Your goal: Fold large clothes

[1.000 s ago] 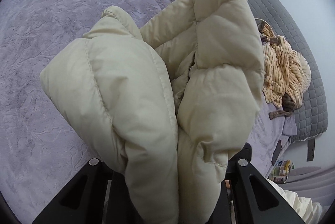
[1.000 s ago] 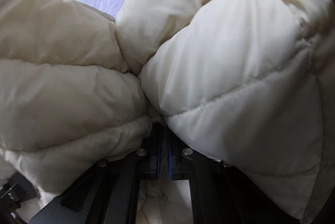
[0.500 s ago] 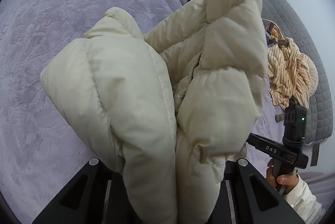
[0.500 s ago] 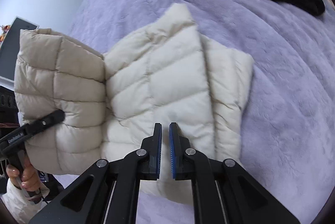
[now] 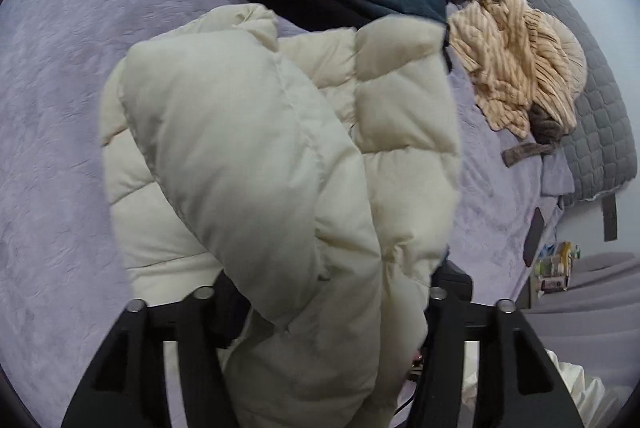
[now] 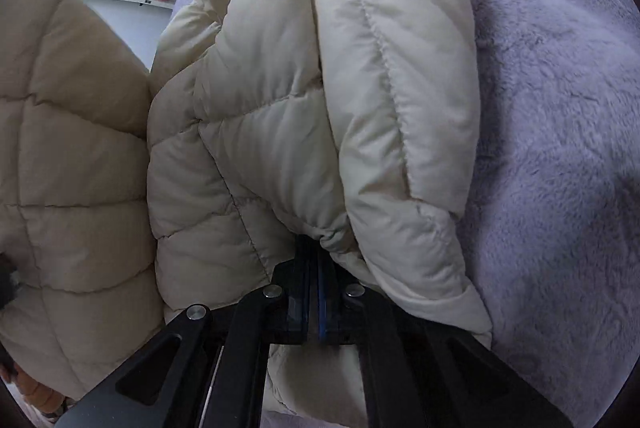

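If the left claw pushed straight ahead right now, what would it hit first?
The cream puffer jacket: its bulk already sits between the opening left claw jaws. Beyond it, probably the purple bedspread.

Two wrist fisheyes, both pressed close.
Each looks steeply down at the cream quilted puffer jacket [image 5: 280, 163] [image 6: 280, 131] on the lilac plush bedspread [image 5: 60, 87] [image 6: 560, 147].

Cream puffer jacket [image 5: 280, 163] is all bunched up on my end, quilted panels doubled over each other, puffy folds [image 6: 280, 131] hanging over the lilac bed.
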Available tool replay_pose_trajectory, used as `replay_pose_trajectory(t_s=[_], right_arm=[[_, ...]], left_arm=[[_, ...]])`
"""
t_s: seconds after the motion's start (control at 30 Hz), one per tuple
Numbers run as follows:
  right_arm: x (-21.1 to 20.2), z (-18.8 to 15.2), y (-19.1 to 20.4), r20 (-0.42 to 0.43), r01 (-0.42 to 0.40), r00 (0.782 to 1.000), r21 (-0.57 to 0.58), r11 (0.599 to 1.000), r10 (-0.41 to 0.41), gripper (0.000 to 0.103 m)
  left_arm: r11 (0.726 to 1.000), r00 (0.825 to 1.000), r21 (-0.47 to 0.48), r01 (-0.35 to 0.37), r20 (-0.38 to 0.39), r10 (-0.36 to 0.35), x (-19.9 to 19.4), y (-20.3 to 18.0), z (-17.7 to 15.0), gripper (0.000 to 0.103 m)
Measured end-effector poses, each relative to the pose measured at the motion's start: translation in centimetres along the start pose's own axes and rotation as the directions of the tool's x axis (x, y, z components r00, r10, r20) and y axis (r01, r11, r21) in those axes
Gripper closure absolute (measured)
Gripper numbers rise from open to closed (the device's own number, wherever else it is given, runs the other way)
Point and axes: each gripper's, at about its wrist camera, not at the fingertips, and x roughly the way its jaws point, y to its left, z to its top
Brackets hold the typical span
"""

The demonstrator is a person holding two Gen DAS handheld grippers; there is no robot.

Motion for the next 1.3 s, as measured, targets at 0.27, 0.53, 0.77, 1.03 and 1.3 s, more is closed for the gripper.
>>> replay_pose_trajectory(t_s=[0.27, 0.53, 0.77, 1.03, 1.3], right_arm=[[-2.2, 0.6, -2.9, -0.017, -0.094, 0.995, 0.033, 0.995, 0.095, 0.103], [-12.7, 0.8, -5.9, 0.075, -0.151, 0.987, 0.121, 0.981, 0.142, 0.035], [-19.4, 3.7, -5.0, 0.191, -0.309, 0.939, 0.095, 0.946, 0.287, 0.030], [-11.7, 6.2, -3.3, 0.055, -0.141, 0.989, 0.054, 0.988, 0.138, 0.096], [-5.1, 8.5, -4.7, -0.008, -0.169, 0.986, 0.036, 0.985, 0.169, 0.097]], left_arm=[[0.974, 0.974, 0.007, 0.225, 0.017, -0.225, 2.5, -0.2, 0.5, 0.032], [0.973, 0.973, 0.012, 0.229, 0.035, -0.229, 3.0, -0.2, 0.4, 0.032], [0.979, 0.979, 0.033, 0.200, 0.043, -0.201, 3.1, -0.8, 0.1, 0.032], [0.961, 0.963, 0.076, 0.267, 0.010, -0.268, 3.7, -1.6, 0.1, 0.032], [0.946, 0.952, 0.113, 0.305, -0.061, -0.300, 8.6, -2.8, 0.4, 0.032]])
